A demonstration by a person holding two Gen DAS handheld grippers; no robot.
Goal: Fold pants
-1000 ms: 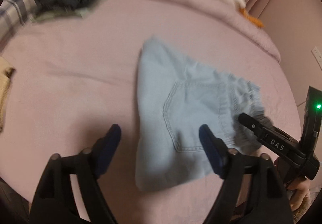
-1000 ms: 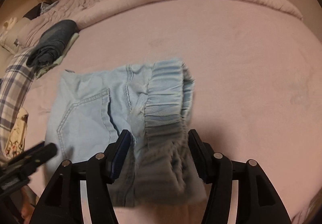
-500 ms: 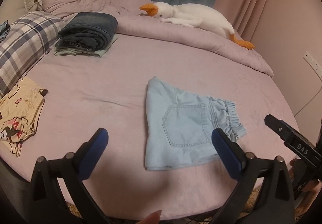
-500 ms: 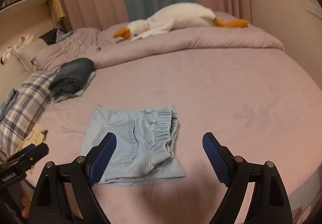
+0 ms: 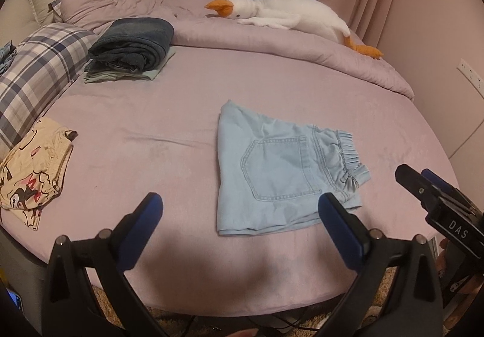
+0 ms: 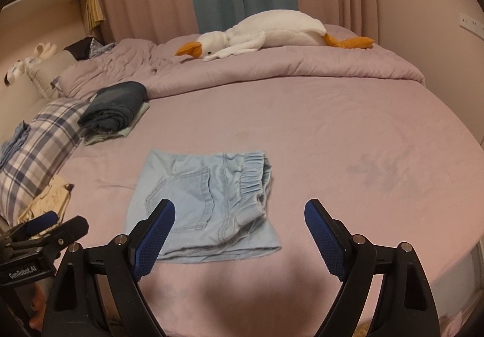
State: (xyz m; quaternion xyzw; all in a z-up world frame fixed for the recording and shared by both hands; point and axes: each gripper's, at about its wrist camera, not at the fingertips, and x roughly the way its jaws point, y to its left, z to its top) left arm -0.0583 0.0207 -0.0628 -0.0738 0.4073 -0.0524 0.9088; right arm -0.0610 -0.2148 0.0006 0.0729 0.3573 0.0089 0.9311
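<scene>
Bed (image 5: 151, 125): pink sheet.
Pants (image 5: 281, 167): folded compactly at 12 o'clock; task seemed done.
Left gripper (image 5: 239, 213): released, empty.
Right gripper (image 6: 239, 225): released, empty.

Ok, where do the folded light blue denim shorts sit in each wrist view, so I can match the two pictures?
Left wrist view: the light blue denim shorts lie right of centre on the bed, waistband toward the right, just beyond the open left tool.
Right wrist view: the shorts lie left of centre, partly behind the left finger of the open right tool.
Shared landmark: the white plush goose on the far quilt.
</scene>
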